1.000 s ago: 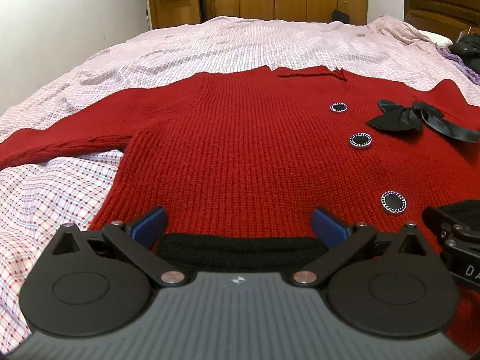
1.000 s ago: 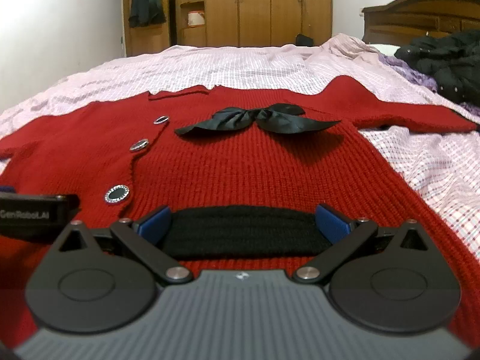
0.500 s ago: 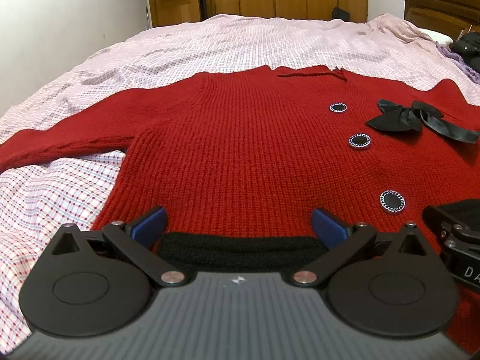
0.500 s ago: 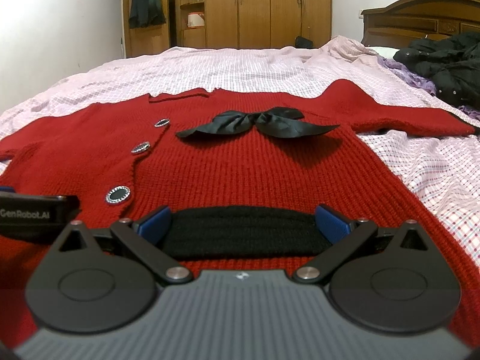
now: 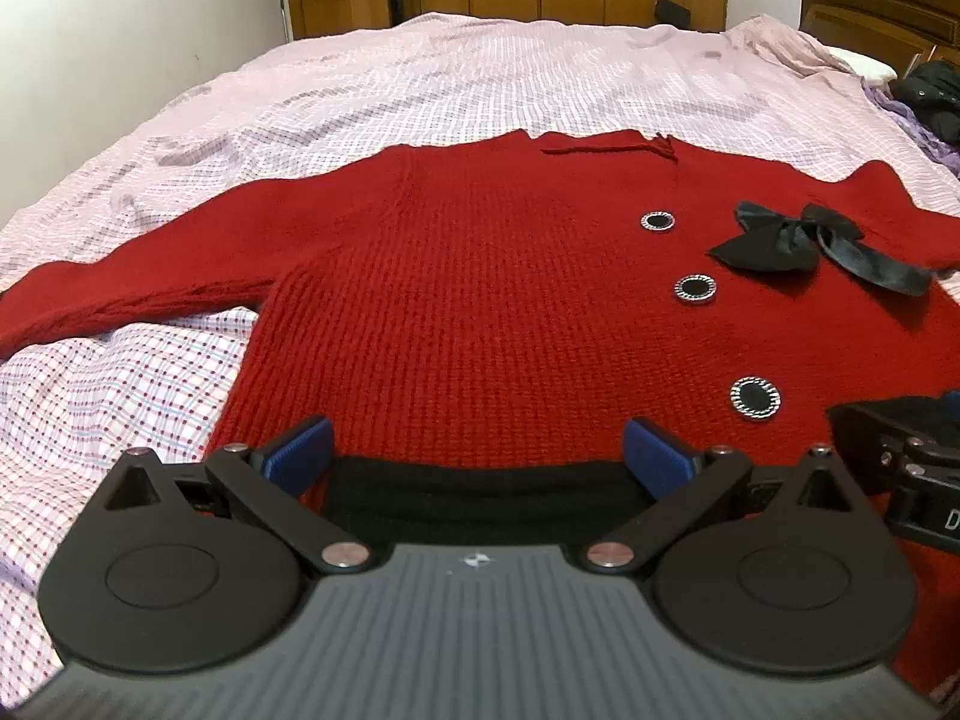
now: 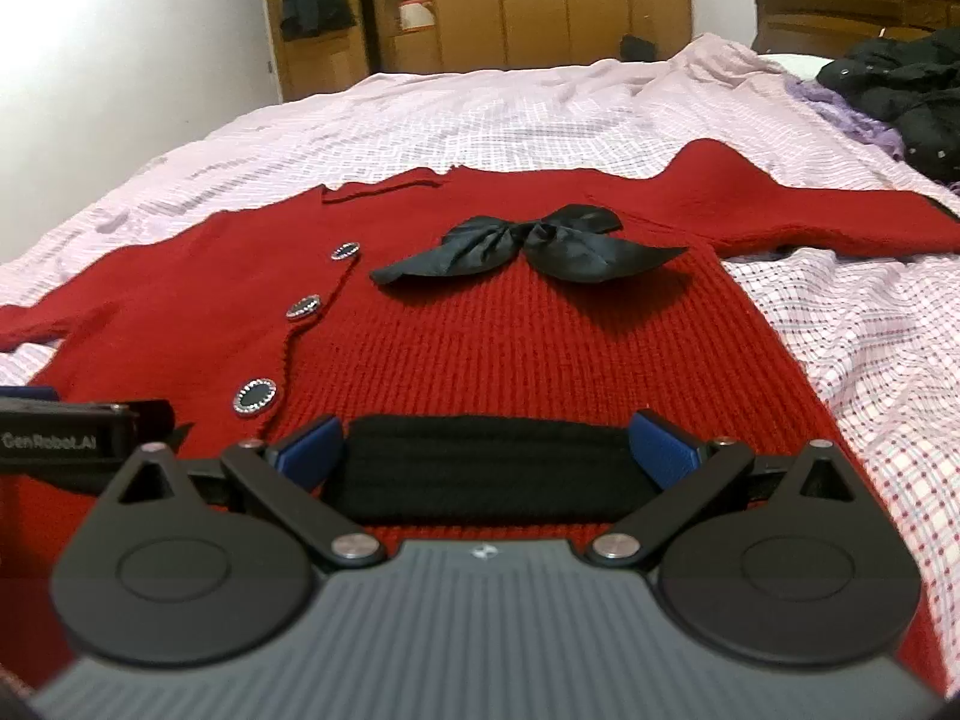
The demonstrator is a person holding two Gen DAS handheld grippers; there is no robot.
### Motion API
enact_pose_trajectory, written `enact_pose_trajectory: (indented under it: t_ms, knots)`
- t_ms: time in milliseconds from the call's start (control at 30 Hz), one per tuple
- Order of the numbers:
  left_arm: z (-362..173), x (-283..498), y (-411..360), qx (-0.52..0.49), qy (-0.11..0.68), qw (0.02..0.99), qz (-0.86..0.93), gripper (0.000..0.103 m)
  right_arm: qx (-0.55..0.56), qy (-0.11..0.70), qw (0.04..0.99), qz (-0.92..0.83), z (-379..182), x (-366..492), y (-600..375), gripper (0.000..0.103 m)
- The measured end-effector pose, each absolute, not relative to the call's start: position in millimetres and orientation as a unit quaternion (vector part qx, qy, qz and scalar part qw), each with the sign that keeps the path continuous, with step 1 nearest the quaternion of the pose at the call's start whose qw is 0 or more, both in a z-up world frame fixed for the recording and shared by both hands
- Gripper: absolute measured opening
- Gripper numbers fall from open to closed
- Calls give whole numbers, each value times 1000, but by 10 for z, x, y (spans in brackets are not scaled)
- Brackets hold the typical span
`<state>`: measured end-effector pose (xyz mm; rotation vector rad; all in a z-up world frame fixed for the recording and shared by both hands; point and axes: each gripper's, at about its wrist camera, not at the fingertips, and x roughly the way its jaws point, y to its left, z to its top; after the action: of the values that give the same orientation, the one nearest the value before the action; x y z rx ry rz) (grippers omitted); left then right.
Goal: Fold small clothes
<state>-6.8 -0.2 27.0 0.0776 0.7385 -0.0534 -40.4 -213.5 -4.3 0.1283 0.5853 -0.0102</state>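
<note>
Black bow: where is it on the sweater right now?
The black bow lies flat on the red sweater's chest, right of the three buttons in both views, toward the right sleeve and well ahead of the right gripper.

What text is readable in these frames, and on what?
"GenRobot.AI": on the left tongs' body, at the left edge of the right wrist view.
"D": cut off by the frame edge, on the right tongs' body in the left wrist view.
Small emblem on each camera housing: no letters legible.

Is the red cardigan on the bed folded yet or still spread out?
Spread out. The red cardigan lies flat on the bed, both sleeves stretched sideways, buttons and bow facing up.
</note>
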Motion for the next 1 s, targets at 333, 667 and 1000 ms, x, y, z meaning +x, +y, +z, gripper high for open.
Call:
enact_pose_trajectory:
  t_ms: [333, 667, 1000]
  knots:
    - [619, -190, 4, 25, 364, 930, -35, 103, 108, 305, 946, 36, 188, -402, -2396, 103]
    - [795, -111, 22, 13, 358, 933, -33, 103, 138, 270, 953, 18, 475, -312, -2917, 103]
    - [597, 240, -51, 11, 391, 920, -29, 103, 203, 265, 942, -35, 369, 76, -3704, 103]
